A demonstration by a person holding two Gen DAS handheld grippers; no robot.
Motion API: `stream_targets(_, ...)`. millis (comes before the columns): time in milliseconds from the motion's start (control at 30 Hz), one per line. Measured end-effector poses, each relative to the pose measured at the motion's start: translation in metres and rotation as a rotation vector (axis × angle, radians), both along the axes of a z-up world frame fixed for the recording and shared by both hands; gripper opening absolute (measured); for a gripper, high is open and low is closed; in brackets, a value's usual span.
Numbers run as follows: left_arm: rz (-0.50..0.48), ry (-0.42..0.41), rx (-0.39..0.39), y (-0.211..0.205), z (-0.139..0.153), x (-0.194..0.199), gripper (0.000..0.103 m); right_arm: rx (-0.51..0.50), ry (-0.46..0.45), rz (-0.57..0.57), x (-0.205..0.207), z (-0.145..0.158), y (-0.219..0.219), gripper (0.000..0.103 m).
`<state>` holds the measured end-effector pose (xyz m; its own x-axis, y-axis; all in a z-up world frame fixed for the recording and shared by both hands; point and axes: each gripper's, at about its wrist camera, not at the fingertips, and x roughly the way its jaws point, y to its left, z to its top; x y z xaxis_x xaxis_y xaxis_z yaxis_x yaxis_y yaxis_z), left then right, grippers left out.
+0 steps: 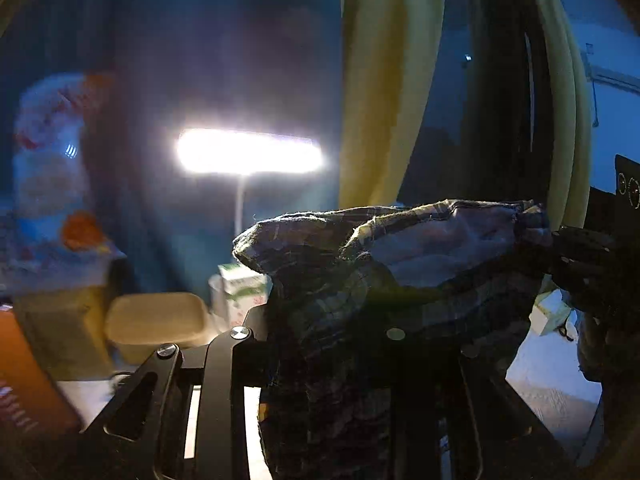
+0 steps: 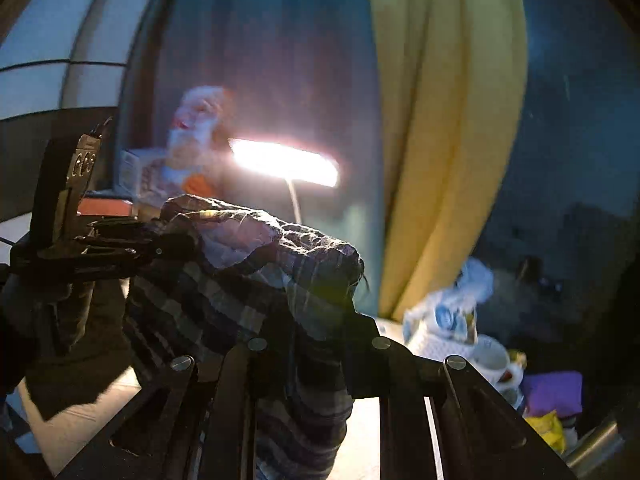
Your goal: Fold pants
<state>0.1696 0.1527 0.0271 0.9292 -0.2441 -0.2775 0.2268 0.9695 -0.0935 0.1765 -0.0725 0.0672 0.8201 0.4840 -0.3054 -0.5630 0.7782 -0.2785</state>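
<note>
Jaws pinching pants (image 1: 360, 280) edge, lifted

Plaid pants (image 1: 344, 280) bunched over left gripper (image 1: 320, 344), lamp (image 1: 248, 151) behind

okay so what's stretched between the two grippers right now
The plaid pants: a bunched stretch of their edge spans from the left gripper to the right gripper, each clamped on the cloth. Both wrist views show it.

L hand-held gripper (image 1: 320, 320) clamped, raised; R hand-held gripper (image 2: 316, 332) clamped, raised
</note>
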Motion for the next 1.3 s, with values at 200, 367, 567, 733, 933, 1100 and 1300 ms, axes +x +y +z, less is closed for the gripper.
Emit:
stream_targets(200,0.088,-0.072,0.036,0.027,0.028,-0.068,0.028,0.013,-0.064,0.090,-0.055,0.018,0.025,0.018)
stream_targets(367,0.169,-0.058,0.073,0.054,0.034,-0.109,0.028,0.021,-0.080,0.185,-0.091,0.020,0.051,0.018)
stream_targets(567,0.245,0.057,0.073,0.091,0.005,-0.114,0.028,0.005,0.007,0.274,-0.089,0.002,0.092,0.018)
stream_targets(733,0.236,0.245,0.028,0.124,-0.056,-0.061,0.028,-0.038,0.165,0.259,-0.042,-0.047,0.129,0.018)
stream_targets(933,0.211,0.429,-0.002,0.145,-0.125,0.018,0.029,-0.087,0.375,0.149,0.051,-0.121,0.147,0.018)
stream_targets(1100,0.218,0.532,-0.008,0.153,-0.151,0.055,0.033,-0.088,0.474,0.081,0.104,-0.160,0.150,0.018)
stream_targets(1300,0.331,0.510,0.001,0.158,-0.139,0.050,0.074,-0.119,0.506,0.001,0.136,-0.178,0.150,0.062)
